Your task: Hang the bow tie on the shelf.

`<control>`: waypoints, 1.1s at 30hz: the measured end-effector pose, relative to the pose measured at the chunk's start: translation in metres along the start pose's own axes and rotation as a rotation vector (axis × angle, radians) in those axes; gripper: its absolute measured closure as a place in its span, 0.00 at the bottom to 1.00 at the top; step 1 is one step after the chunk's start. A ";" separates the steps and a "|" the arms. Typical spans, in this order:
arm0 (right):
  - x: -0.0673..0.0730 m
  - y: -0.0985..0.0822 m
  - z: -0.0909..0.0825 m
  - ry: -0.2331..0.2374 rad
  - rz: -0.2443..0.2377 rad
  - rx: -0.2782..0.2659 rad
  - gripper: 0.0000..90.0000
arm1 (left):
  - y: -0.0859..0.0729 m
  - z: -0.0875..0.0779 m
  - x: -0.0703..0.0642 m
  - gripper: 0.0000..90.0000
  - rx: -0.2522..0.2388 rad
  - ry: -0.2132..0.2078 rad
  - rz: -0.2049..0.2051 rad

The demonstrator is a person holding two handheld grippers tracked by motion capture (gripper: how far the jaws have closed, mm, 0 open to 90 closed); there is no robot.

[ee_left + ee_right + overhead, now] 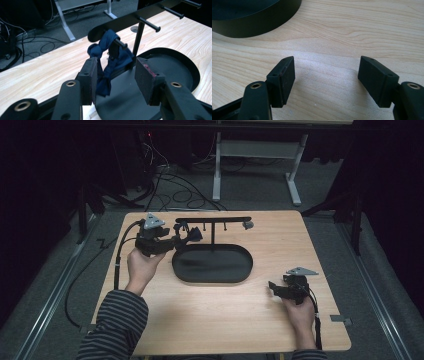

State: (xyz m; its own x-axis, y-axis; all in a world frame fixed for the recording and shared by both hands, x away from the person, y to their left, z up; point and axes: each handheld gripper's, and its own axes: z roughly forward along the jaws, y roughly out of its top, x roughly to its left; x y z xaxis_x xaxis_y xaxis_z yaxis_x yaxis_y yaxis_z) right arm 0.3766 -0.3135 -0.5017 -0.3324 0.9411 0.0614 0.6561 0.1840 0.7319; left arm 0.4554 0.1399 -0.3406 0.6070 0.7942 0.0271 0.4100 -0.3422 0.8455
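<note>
At the table's near right, the right gripper (274, 288) rests low over bare wood, jaws spread wide and empty, the black oval tray (249, 22) ahead of it. Farther back at left, the left gripper (116, 75) stands open around the lower end of a knotted blue cloth (110, 60), which hangs from a peg (120, 43) of the black rack (212, 220) above the tray.

small grey thing (247, 225) at rack's right end: too small to identify | blue cloth (110, 62): lower end behind left jaw | black tray (249, 17): cut by top edge
</note>
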 end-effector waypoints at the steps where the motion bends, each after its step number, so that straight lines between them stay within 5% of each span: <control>1: 0.000 0.000 0.000 0.000 0.000 0.000 0.35 | -0.001 -0.001 0.000 0.59 -0.006 0.000 -0.003; 33: 0.000 0.000 0.000 -0.002 -0.002 -0.001 0.35 | -0.035 -0.025 0.006 0.58 -0.012 0.007 -0.073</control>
State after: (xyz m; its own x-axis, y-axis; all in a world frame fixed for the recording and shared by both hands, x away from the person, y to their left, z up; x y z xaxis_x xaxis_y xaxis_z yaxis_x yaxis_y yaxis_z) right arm 0.3767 -0.3133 -0.5018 -0.3328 0.9412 0.0585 0.6544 0.1858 0.7330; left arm 0.4275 0.1697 -0.3569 0.5713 0.8202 -0.0309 0.4443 -0.2774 0.8519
